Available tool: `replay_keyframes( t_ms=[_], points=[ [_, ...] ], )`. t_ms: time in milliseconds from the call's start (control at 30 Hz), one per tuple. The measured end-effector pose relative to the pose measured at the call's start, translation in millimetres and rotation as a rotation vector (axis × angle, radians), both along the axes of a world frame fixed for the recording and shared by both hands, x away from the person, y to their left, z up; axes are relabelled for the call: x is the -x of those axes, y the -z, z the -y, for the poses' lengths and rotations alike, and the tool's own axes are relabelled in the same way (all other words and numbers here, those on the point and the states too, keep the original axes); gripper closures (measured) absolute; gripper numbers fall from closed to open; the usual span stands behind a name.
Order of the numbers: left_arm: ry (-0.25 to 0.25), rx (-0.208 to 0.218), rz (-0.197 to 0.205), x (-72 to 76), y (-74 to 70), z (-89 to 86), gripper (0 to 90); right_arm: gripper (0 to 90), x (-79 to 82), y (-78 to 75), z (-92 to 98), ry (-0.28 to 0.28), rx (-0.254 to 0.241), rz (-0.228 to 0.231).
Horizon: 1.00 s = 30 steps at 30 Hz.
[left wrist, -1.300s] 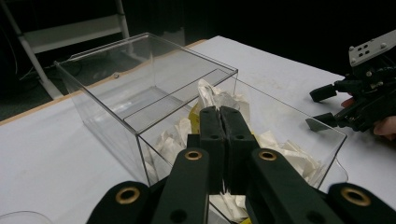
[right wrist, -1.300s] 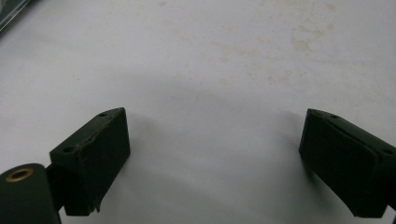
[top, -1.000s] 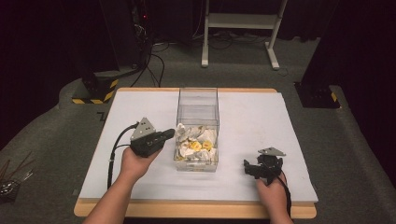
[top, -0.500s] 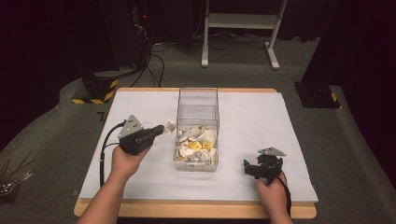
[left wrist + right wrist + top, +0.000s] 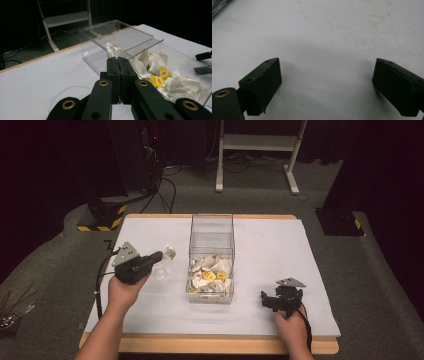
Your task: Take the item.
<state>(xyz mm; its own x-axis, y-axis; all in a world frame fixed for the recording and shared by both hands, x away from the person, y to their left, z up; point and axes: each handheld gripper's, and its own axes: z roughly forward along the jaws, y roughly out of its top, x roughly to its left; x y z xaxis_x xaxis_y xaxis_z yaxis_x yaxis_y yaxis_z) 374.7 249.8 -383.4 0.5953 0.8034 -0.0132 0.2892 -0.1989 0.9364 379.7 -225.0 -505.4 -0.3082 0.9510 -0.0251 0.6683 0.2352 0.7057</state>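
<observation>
Nearest me, I am resting the right hand-held gripper (image 5: 272, 301) on the white surface (image 5: 280, 245), its jaws standing wide apart with nothing between them. Farther in, I am holding the left hand-held gripper (image 5: 161, 255) just left of the clear box (image 5: 212, 237), its jaws pinching a white tea bag (image 5: 113, 51). Beneath it, a clear round lid (image 5: 160, 272) is lying on the surface. Inside the box, a heap of tea bags (image 5: 210, 277) is sitting at its near end.

White-covered table (image 5: 270, 245) with clear box (image 5: 212, 227) of tea bags (image 5: 210, 276)
</observation>
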Motion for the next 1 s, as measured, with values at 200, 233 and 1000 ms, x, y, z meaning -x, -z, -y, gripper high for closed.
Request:
replay_keyframes(
  t_ms=[200, 233, 1000],
  points=[
    [-0.022, 0.002, 0.0, 0.6, -1.1, -10.9, 88.5, 8.4, 0.0, 0.0, 0.1, -0.001, 0.0, 0.0],
    [-0.026, 0.003, -0.001, 0.7, -1.2, -12.6, 88.6, 8.4, 0.0, 0.0, -0.1, 0.0, 0.0, 0.0],
    [-0.073, -0.023, -0.027, 1.2, 7.3, -34.6, 88.6, 8.4, 0.0, 0.0, 0.1, -0.001, 0.0, -0.001]
  ],
)
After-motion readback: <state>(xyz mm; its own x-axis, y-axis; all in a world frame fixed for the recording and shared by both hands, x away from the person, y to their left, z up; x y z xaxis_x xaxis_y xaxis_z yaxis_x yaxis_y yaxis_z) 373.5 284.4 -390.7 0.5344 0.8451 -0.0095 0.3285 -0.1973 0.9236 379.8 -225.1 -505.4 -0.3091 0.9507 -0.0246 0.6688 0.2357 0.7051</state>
